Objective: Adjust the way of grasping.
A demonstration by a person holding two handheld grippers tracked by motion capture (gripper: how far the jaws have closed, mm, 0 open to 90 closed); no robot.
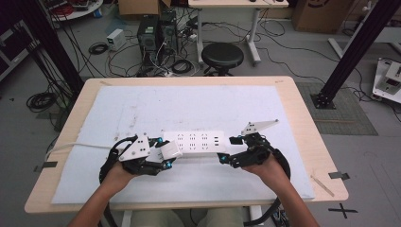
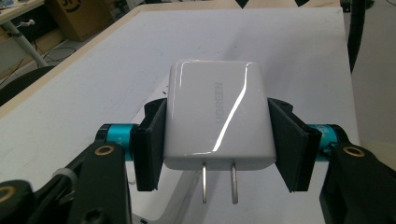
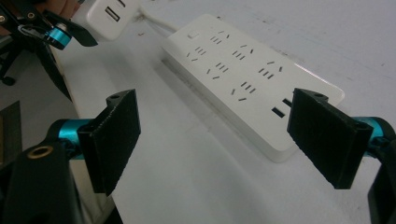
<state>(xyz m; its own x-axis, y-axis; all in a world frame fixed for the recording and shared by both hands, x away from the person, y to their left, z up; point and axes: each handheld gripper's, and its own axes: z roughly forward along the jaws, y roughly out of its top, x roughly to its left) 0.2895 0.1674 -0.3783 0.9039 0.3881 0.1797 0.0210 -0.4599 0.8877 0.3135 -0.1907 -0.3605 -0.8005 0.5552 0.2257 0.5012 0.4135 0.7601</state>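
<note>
At a wooden table point(image 1: 302, 123) covered by a white mat point(image 1: 142, 109), a person works with a gripper in each hand; the left gripper point(image 2: 215, 140) pinches a white wall charger point(image 2: 217, 116) between its two black pads, one on each flat side, the twin metal prongs pointing back toward the camera in the left gripper view; in the high view the charger sits at the left end of a white power strip point(image 1: 195, 143), which lies flat near the middle of the mat, its cord point(image 1: 75, 145) trailing off to the left; the right gripper point(image 3: 215, 140) hovers at the strip's right end, jaws spread wide and holding nothing, the strip's USB-port corner lying between the pads in the right gripper view.
</note>
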